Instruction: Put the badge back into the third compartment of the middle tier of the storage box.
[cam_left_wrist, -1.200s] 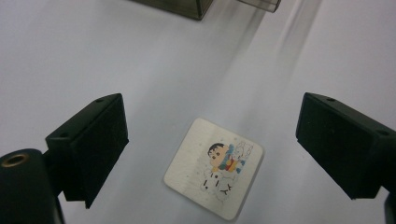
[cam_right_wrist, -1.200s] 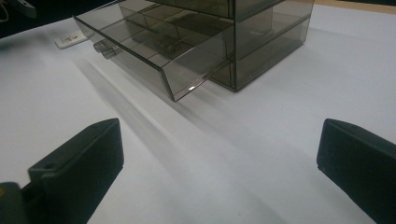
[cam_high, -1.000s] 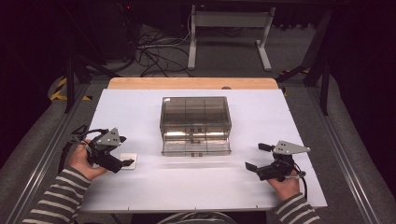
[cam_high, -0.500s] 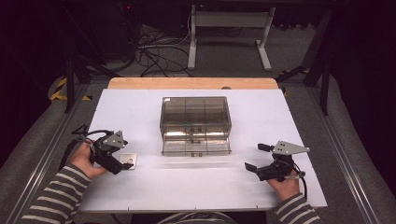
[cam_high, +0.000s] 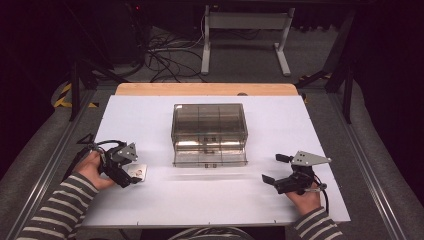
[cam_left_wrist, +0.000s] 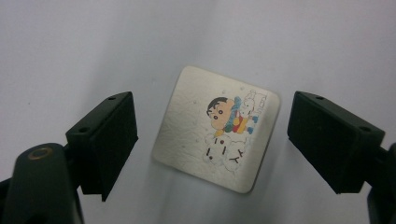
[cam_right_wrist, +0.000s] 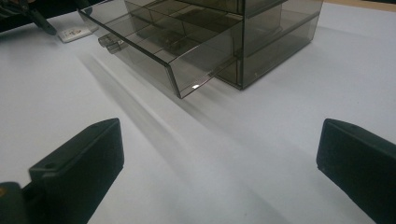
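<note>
A small square silver tile (cam_left_wrist: 217, 128) with a cartoon figure printed on it lies flat on the white table (cam_high: 150, 205), at the left (cam_high: 139, 172). My left gripper (cam_high: 129, 175) points down over it. In the left gripper view the left gripper (cam_left_wrist: 215, 133) has a black jaw on either side of the tile, with a gap on each side. These jaws have just been closing a little, and no pad touches the tile. My right gripper (cam_high: 274, 169) rests open at the table's right, and the right gripper (cam_right_wrist: 219, 154) has nothing between its jaws.
A smoky clear plastic drawer box (cam_high: 210, 132) stands mid-table. One drawer (cam_right_wrist: 154, 46) is pulled out toward the person. A wooden strip (cam_high: 205, 89) runs along the far edge. Cables and a desk frame (cam_high: 245, 30) lie on the floor beyond.
My left gripper has shifted slightly toward the tile and tipped down over it. The right gripper and the drawer box have stayed still.
</note>
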